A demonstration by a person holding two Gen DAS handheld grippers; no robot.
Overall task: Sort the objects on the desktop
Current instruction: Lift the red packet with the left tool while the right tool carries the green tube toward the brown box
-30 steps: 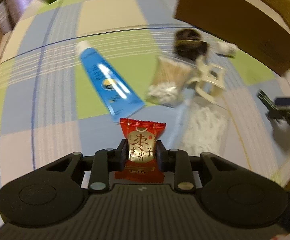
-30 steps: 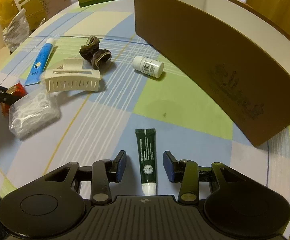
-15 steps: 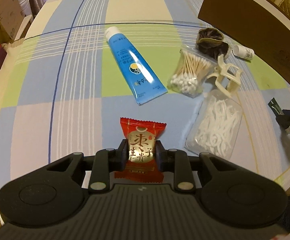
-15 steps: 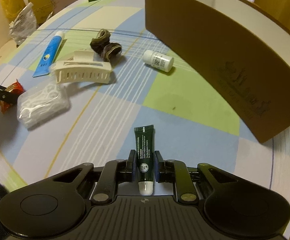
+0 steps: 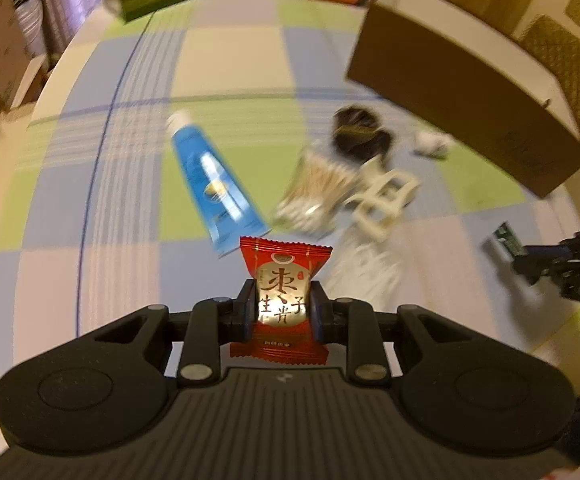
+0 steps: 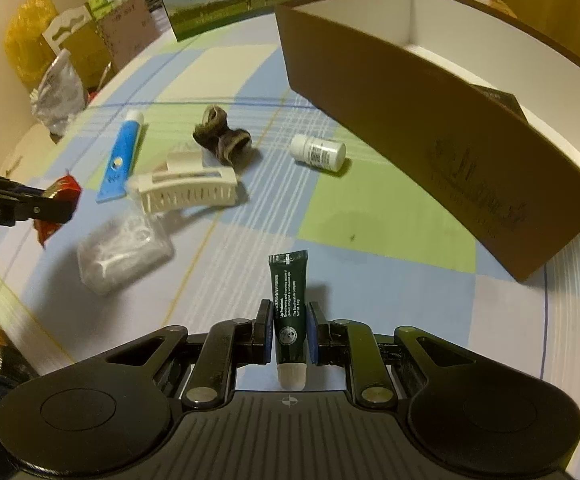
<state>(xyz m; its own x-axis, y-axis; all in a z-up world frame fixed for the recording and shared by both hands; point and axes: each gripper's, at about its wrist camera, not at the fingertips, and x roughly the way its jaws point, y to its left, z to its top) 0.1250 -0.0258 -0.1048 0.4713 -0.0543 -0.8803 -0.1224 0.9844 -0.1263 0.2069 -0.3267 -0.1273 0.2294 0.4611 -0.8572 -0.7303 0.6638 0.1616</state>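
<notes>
Left gripper [image 5: 283, 312]: jaws clamped on a red snack packet [image 5: 284, 296], pads pressing its two sides, the packet upright between them with its crimped top edge forward of the fingertips. The left view is blurred. Just ahead of this gripper and slightly to its left lies a blue tube [image 5: 213, 184] on the checked tablecloth [image 5: 101, 184]. Ahead and to its right lie a bag of cotton swabs [image 5: 314, 192], a white hair clip [image 5: 386, 200] touching that bag, and a dark hair tie [image 5: 360, 136] beyond them. A brown box [image 5: 462, 92] stands further ahead to the right.

Right gripper [image 6: 288, 326]: jaws clamped on a dark green tube [image 6: 288, 304], its pale cap toward the gripper body, its flat crimped end pointing forward past the fingertips. The tube's forward end appears clear of the cloth, with a shadow beside it. Ahead of this gripper and slightly to its right lies a small white bottle [image 6: 318, 153] on its side. Ahead and to its left lie the hair clip, with a clear bag of white floss picks [image 6: 123, 250] nearer the gripper and just beside the clip. The brown box stands open-topped ahead and to the right, its inside white. At far left the left gripper shows with the red packet in its jaws.
</notes>
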